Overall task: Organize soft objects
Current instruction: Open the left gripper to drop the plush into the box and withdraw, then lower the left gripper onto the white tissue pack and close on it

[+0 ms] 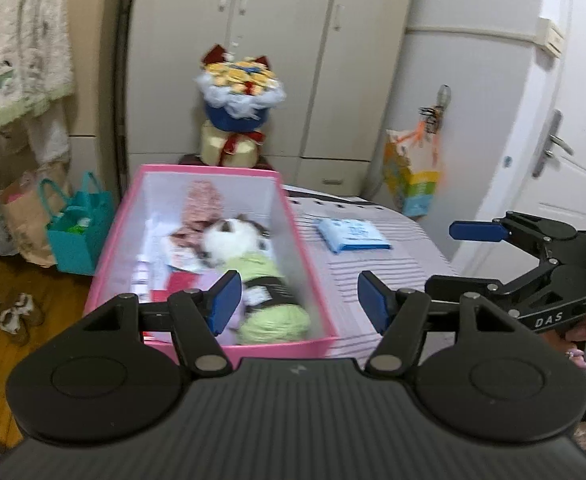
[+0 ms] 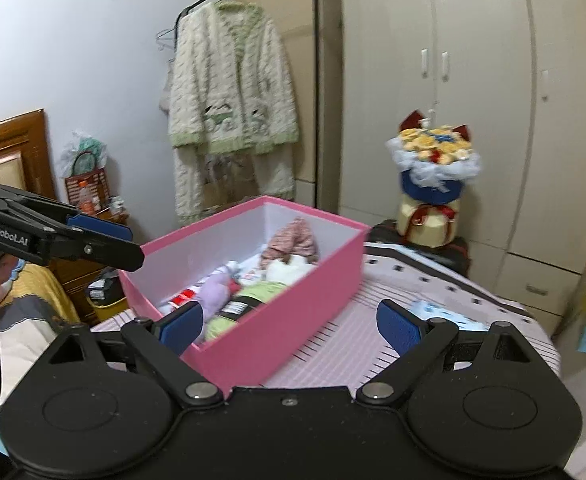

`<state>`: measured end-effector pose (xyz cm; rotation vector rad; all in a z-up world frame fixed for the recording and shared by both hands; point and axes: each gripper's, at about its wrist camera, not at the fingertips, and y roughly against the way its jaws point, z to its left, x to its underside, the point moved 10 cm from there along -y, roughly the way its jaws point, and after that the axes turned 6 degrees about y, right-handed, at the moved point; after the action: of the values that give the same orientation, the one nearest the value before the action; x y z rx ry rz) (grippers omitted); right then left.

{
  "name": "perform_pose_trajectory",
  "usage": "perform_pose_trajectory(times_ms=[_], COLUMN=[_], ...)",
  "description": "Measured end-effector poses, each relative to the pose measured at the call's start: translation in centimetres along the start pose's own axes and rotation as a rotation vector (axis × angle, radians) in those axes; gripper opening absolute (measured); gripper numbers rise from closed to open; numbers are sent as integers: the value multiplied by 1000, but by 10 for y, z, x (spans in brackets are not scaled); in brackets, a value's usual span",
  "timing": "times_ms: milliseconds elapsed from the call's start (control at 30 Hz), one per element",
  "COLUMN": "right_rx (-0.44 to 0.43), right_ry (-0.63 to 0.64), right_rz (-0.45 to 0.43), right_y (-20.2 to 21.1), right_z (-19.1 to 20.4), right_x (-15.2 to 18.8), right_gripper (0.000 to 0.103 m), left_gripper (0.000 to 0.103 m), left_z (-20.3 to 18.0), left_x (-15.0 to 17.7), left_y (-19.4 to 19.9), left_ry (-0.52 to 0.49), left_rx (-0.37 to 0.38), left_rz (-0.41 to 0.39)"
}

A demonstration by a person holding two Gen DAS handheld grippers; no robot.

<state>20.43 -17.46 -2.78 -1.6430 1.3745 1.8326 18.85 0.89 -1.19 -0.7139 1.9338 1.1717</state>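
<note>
Pink box (image 1: 253, 350) open-topped, reachable from above; plush toy (image 1: 261, 280) fills near end; walls block sides.

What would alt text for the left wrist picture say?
An open pink box on a striped bed holds a plush toy in green clothes and other soft items. The left gripper hangs open in front of it, empty, with the right gripper at right.

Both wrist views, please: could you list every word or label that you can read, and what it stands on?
"DAS": on the black right gripper, seen in the left wrist view.
"GenRobot.AI": on the black left gripper, seen in the right wrist view.
Light blue flat packet on the striped bedcover: print too blurred to read.
Black-and-white label in the pink rectangular box: unreadable.
</note>
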Motion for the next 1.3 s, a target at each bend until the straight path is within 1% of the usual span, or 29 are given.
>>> perform_pose_trajectory(times_ms=[67, 200, 333, 433, 567, 700, 833, 933, 1033, 1067, 1100, 1167, 1233, 1300], right_rx=[31, 88, 183, 194, 187, 174, 106, 121, 109, 106, 101, 87, 83, 67], right_ry=[-11, -57, -61, -55, -38, 10, 18, 50, 36, 30, 26, 45, 66, 77], right_rz=[-15, -28, -12, 6, 36, 71, 53, 62, 88, 96, 96, 70, 58, 53], right_y=[12, 29, 37, 37, 25, 5, -17, -36, -60, -69, -77, -89, -100, -110], right_z=[-12, -37, -66, -83, -103, -117, -124, -132, -145, -151, -156, -164, -171, -178], right_x=[8, 27, 46, 55, 60, 68, 71, 75, 79, 80, 81, 79, 78, 78], right_gripper=[96, 96, 96, 96, 96, 95, 93, 93, 93, 93, 93, 93, 93, 93], left_gripper=[64, 64, 64, 64, 61, 61, 60, 60, 60, 60, 59, 56, 55, 54], left_z=[-20, -57, -92, -112, -128, -132, -131, -126, -121, -121, -120, -117, -112, -107], left_x=[4, 10, 11, 9, 8, 8, 1, -9, -14, -14, -14, -12, -15, -20], left_y=[-7, -22, -40, -61, -97, -133, -168, -193, -221, -231, -240, -258, -272, -281], left_ry=[-19, -76, -102, -109, -80, -49, -29, 13, 45, 42, 37, 68, 83, 107], left_rx=[44, 78, 114, 122, 136, 122, 91, 80, 44, 37, 34, 15, -26, -43], left_rz=[16, 23, 13, 4, 43, 65, 62, 64, 81, 95, 112, 140, 140, 137])
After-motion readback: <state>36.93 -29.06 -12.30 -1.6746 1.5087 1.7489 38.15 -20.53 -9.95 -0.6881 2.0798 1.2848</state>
